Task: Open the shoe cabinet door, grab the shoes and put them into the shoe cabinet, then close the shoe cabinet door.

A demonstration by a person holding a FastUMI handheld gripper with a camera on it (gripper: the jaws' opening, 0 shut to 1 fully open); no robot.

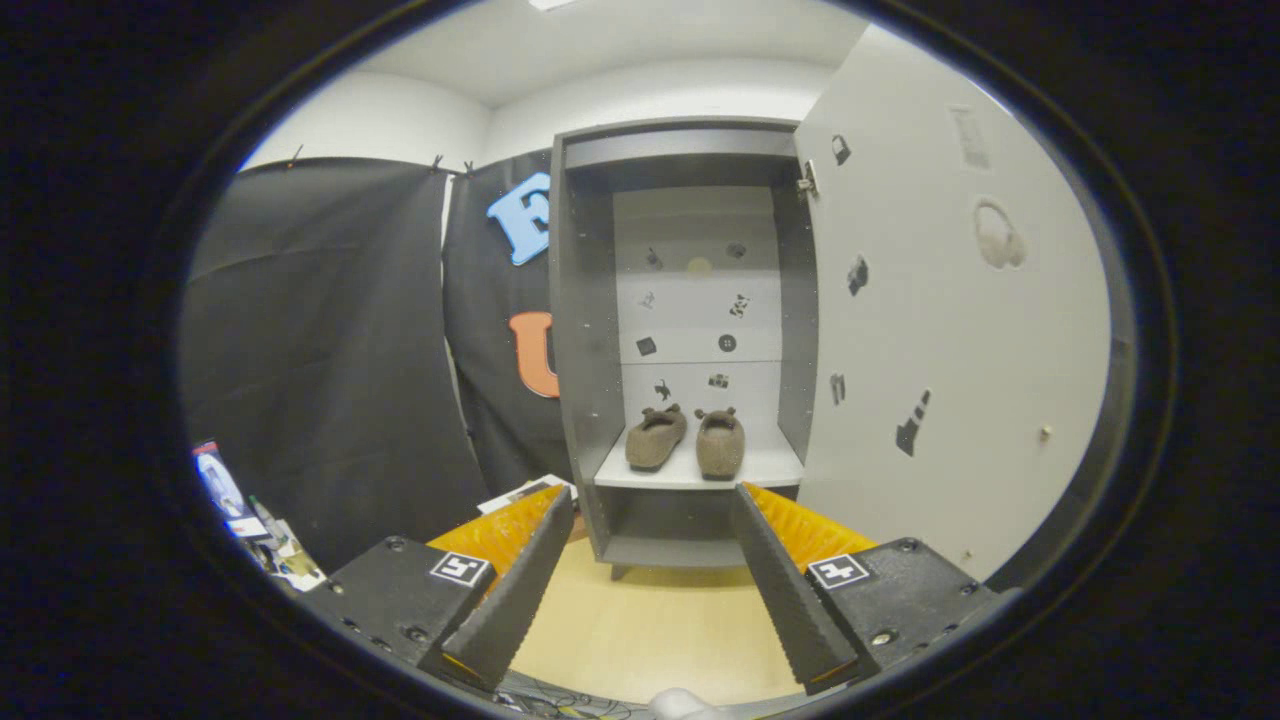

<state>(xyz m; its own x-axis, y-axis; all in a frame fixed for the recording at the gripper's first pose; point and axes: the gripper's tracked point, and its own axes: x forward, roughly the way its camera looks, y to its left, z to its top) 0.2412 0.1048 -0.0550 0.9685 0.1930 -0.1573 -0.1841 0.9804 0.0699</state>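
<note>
Gripper (650, 500): the two fingers stand wide apart with nothing between them, holding nothing, over a pale wooden floor (650, 630). Fingertips level with the base of the shoe cabinet, apart from it.

Beyond the fingers, straight ahead: grey shoe cabinet (580, 330), upright, standing on the floor. Its door (940, 330) is swung fully open to the right, pale inner face toward the camera, hinge visible at the top edge. Small dark stickers scattered on the door's inner face and on the cabinet's pale back panel; their detail is too small to make out.

Shoes (686, 440): a pair of brown fuzzy slippers, side by side on the white shelf (770, 468) inside the cabinet, near its middle, heels toward the camera. The left one angles slightly outward; the two are close together, and whether they touch cannot be told. One open compartment lies below the shelf.

Left of the cabinet: black cloth wall (330, 350). At its foot, by the floor's left edge, a small heap of papers and printed items (250, 520).
</note>
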